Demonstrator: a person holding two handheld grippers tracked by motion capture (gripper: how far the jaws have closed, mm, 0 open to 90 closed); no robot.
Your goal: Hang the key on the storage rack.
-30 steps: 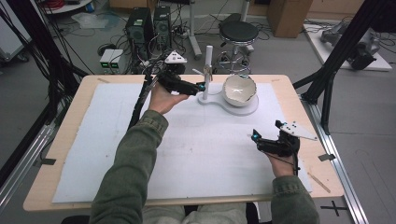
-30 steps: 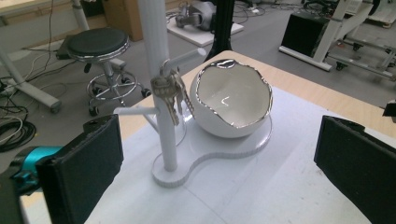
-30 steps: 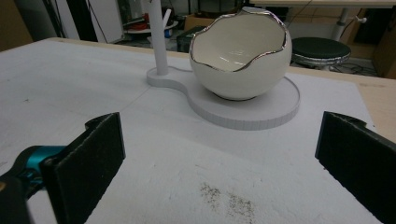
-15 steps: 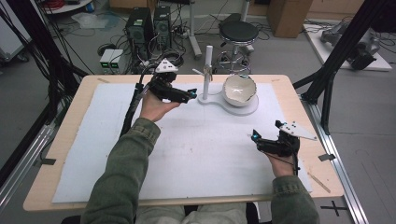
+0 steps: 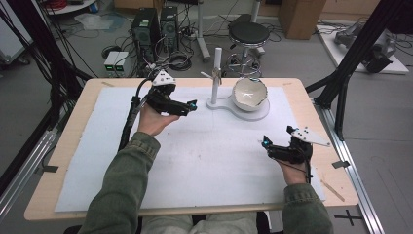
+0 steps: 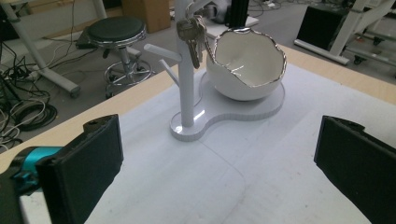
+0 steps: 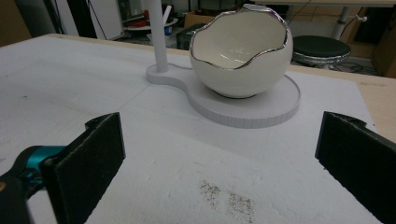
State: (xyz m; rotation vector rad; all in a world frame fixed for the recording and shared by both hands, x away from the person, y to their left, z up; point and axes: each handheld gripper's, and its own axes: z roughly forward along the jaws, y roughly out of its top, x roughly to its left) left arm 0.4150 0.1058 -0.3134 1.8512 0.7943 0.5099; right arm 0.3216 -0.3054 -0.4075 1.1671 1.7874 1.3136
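Note:
A white stand (image 5: pixel 216 73) with a round base (image 5: pixel 260 113) sits at the far middle of the table. A bunch of metal keys (image 6: pixel 189 31) hangs from a peg on its post (image 6: pixel 186 84). A white eggshell-shaped bowl (image 5: pixel 250 93) with a silver rim rests on the base. My left gripper (image 5: pixel 191 106) is open, held left of the stand with a gap between them; the keys (image 5: pixel 214 76) hang beyond its jaws. My right gripper (image 5: pixel 265 143) is open near the right front, empty, pointing at the bowl (image 7: pixel 240 56).
A white mat (image 5: pixel 195 151) covers most of the wooden table (image 5: pixel 73 146). Some dark specks (image 7: pixel 229 198) lie on the mat in front of my right gripper. Beyond the far edge stand a stool (image 5: pixel 248 34), computer cases and cables on the floor.
My left gripper has drawn back from the stand, moving left and toward the person. The right gripper has stayed in place.

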